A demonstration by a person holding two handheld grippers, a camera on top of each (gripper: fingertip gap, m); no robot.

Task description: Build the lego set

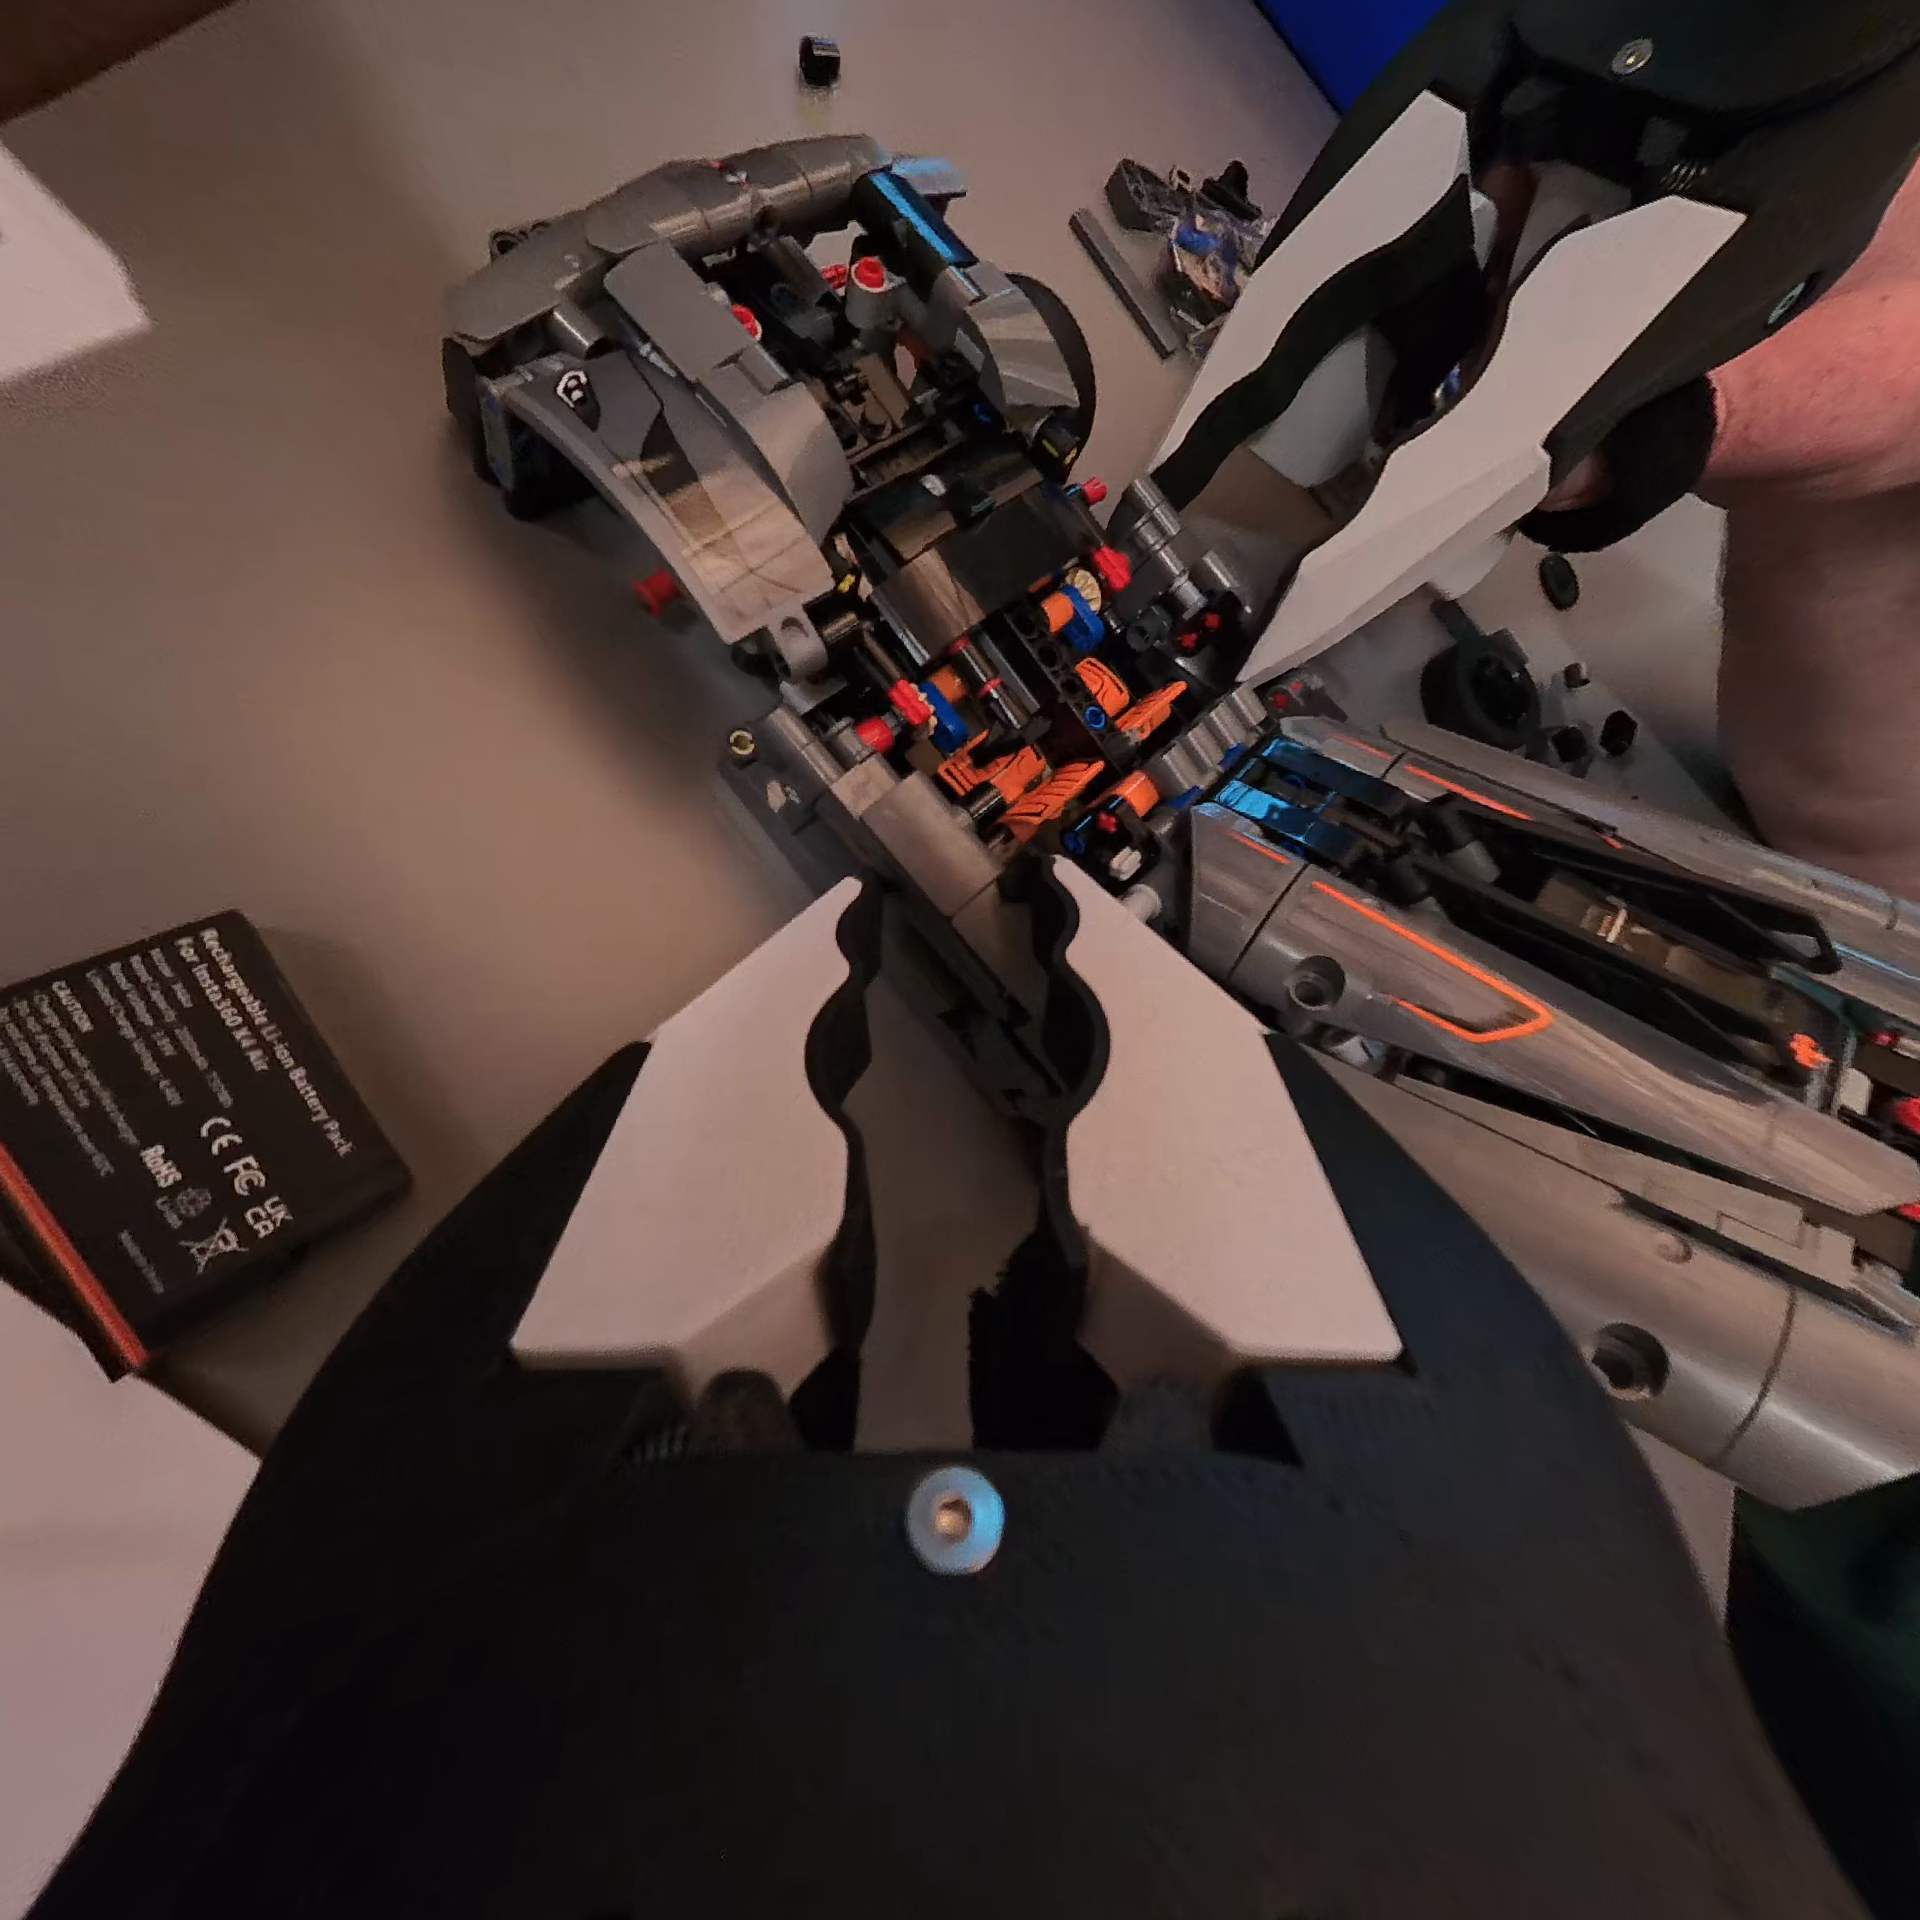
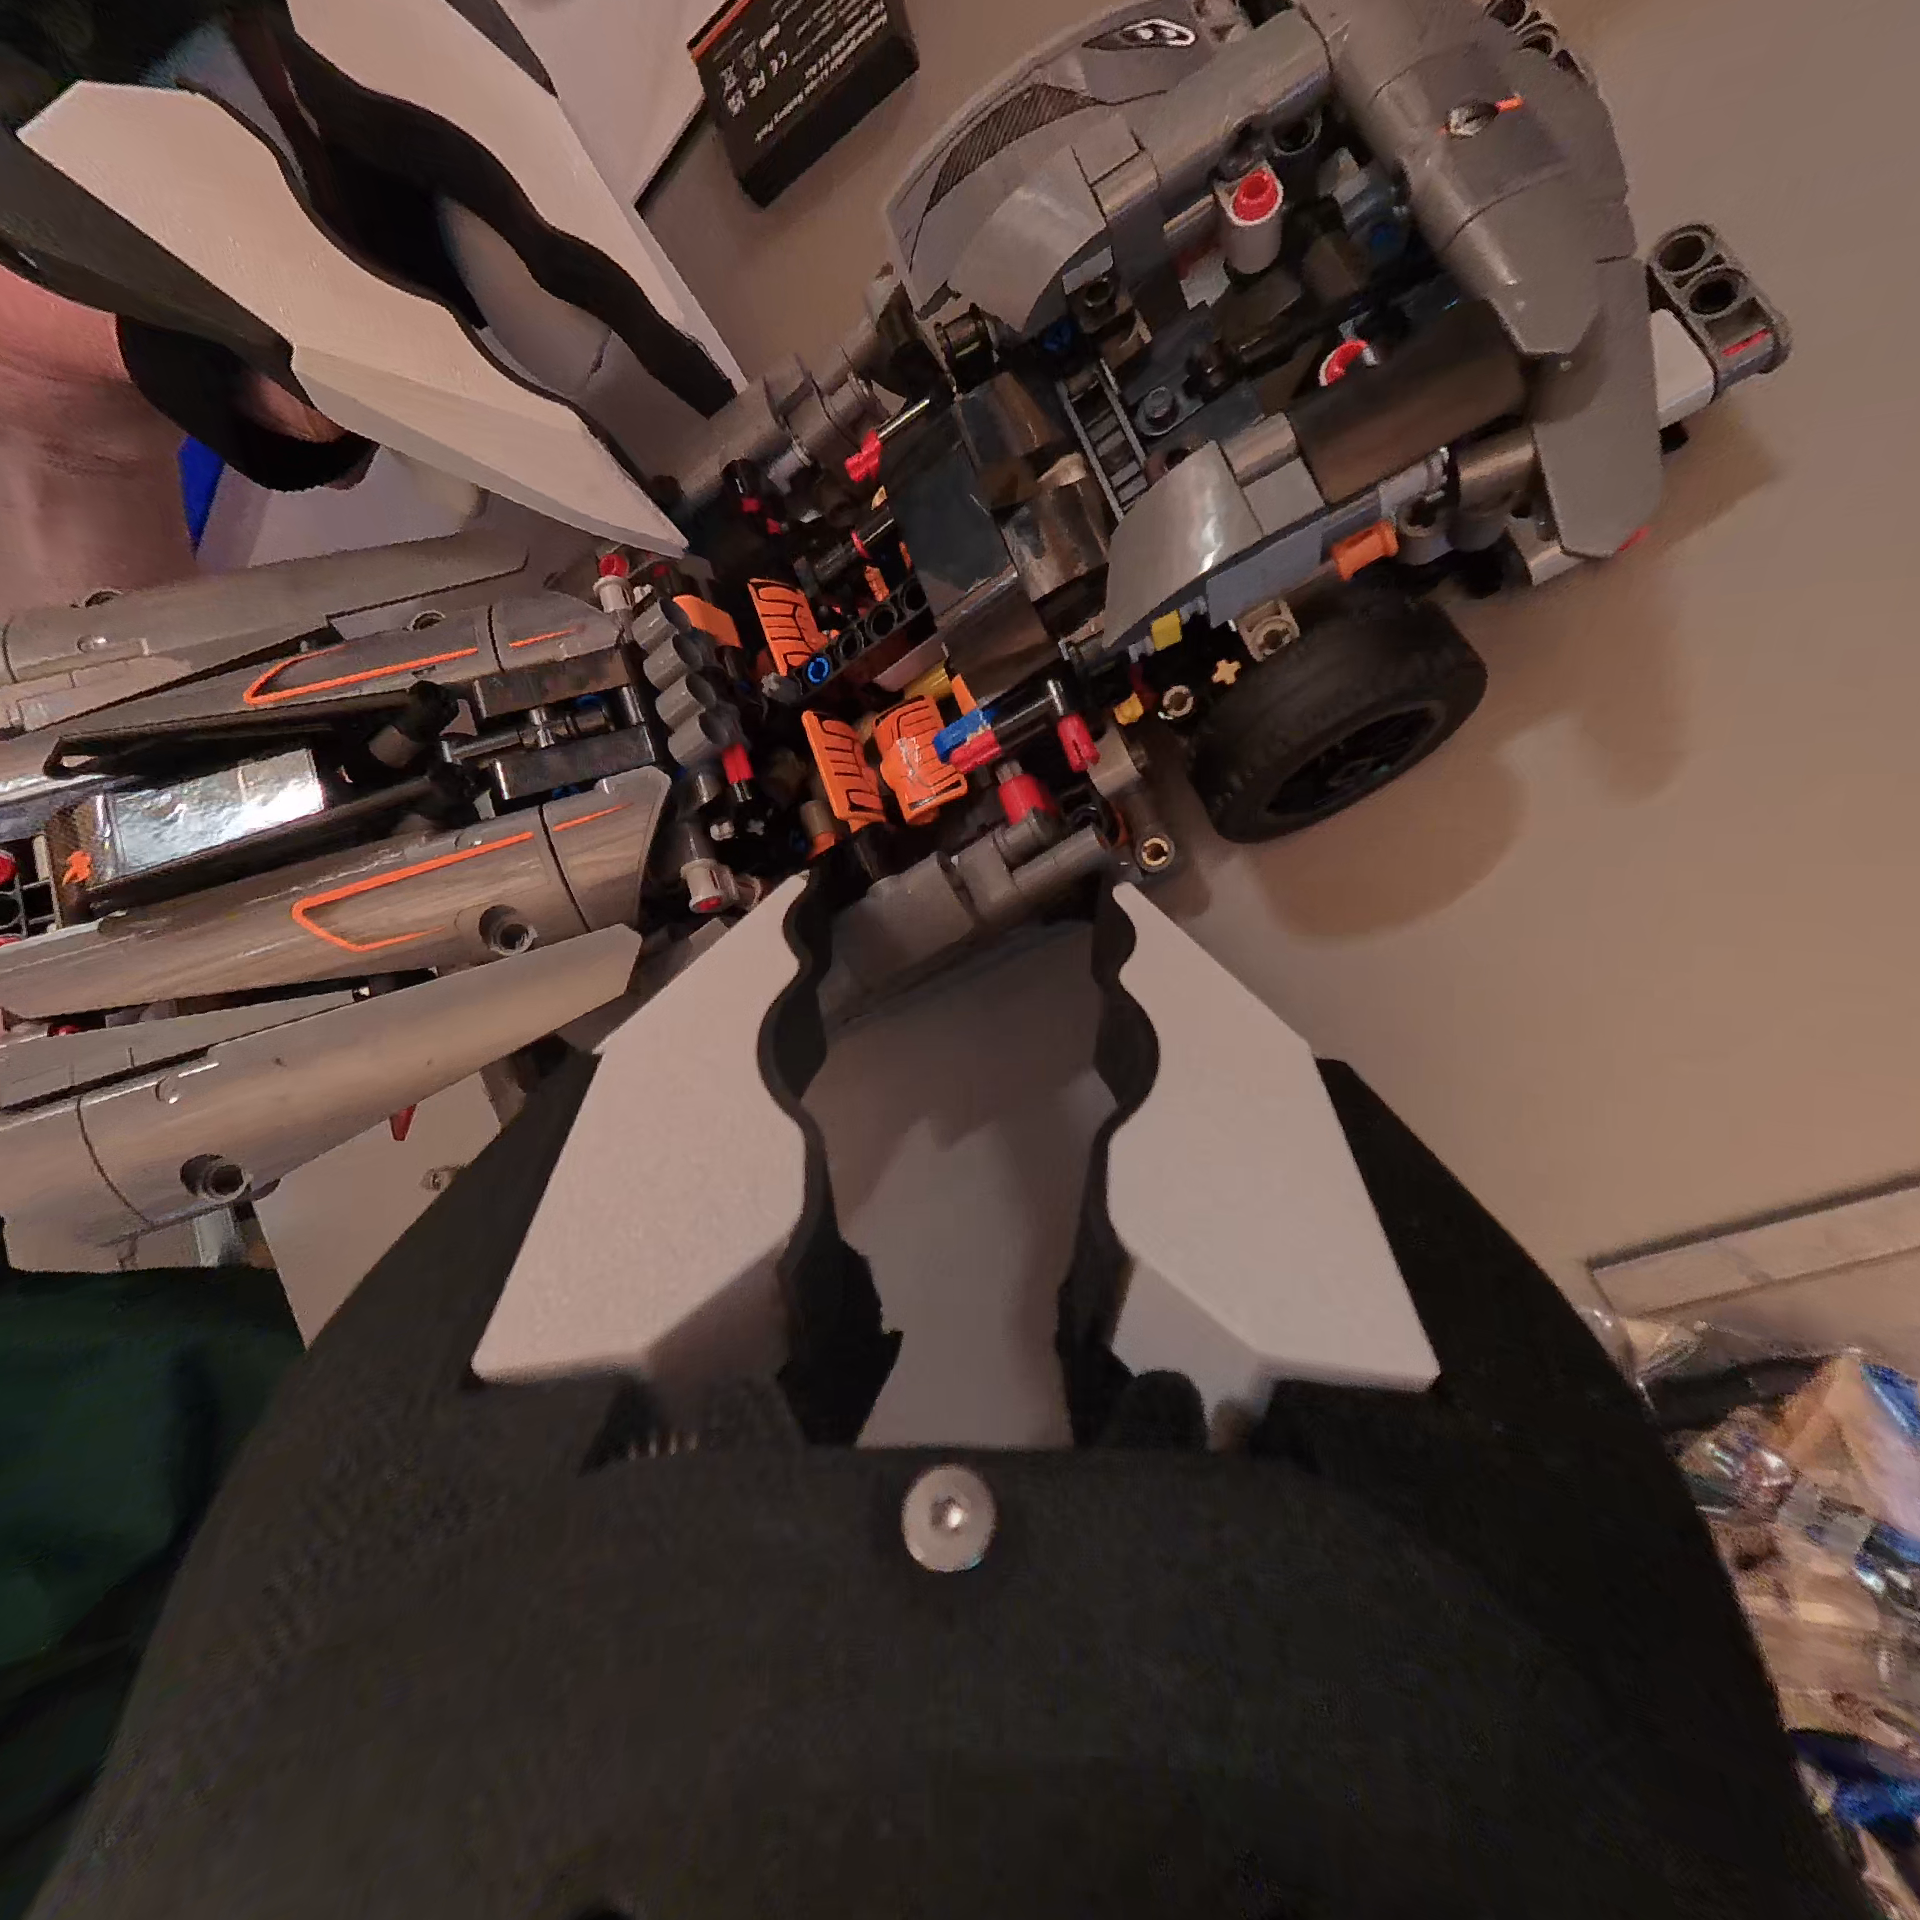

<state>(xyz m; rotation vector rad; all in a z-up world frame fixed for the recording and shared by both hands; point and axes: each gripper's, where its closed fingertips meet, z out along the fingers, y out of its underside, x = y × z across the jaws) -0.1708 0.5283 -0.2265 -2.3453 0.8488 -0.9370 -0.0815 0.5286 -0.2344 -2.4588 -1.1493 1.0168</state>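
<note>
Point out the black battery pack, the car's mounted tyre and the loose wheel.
Black battery pack (image 1: 182, 1132), left wrist view: middle of its labelled face.
Mounted tyre (image 2: 1340, 722), right wrist view: its sidewall.
Loose wheel (image 1: 1481, 691), left wrist view: its hub.

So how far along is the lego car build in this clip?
Well along: the grey car has body panels, a front section and at least one wheel fitted. In hand: the left gripper clamps a grey side beam and the right gripper straddles the opposite side of the open orange cockpit. Left: loose parts and a spare wheel lie on the table.
</note>
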